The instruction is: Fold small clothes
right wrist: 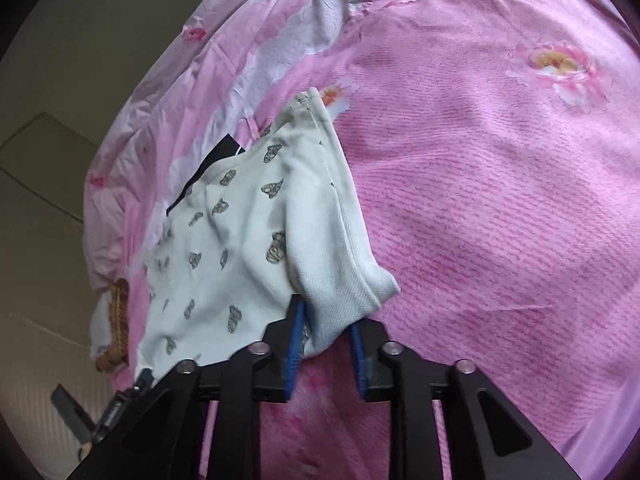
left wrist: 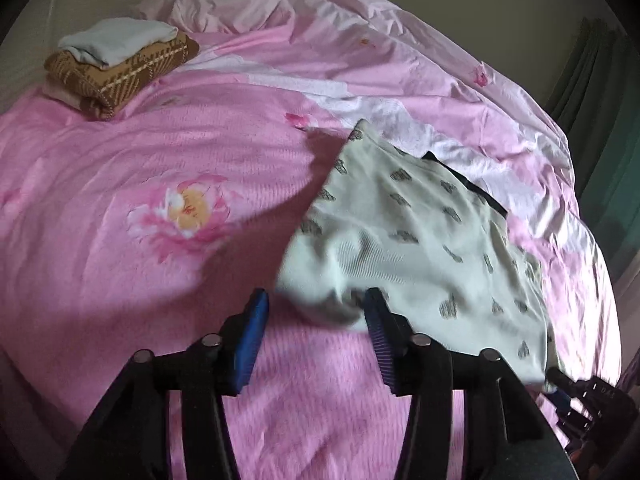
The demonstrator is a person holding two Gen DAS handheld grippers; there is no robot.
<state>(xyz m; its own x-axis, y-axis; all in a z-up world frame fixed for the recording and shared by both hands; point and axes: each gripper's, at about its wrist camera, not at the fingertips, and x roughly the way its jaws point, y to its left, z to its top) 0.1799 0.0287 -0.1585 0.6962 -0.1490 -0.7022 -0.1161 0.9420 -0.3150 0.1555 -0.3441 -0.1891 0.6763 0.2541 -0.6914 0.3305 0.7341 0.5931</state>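
Note:
A pale garment (left wrist: 420, 240) with small grey prints and a dark trim lies folded over on the pink bedspread (left wrist: 120, 200). My left gripper (left wrist: 316, 296) stands open at its near corner; the blurred cloth edge sits between the blue pads and brushes the right one. In the right wrist view the same garment (right wrist: 224, 240) spreads to the left, and its ribbed cuff end hangs between the blue pads of my right gripper (right wrist: 326, 312). Those jaws are apart and the cloth lies loose between them.
A stack of folded clothes (left wrist: 120, 64), pale on brown patterned, sits at the far left of the bed. The rumpled pink quilt (left wrist: 360, 40) bunches along the far side. A green curtain (left wrist: 600, 120) hangs at the right. The bedspread (right wrist: 500, 200) stretches right of the garment.

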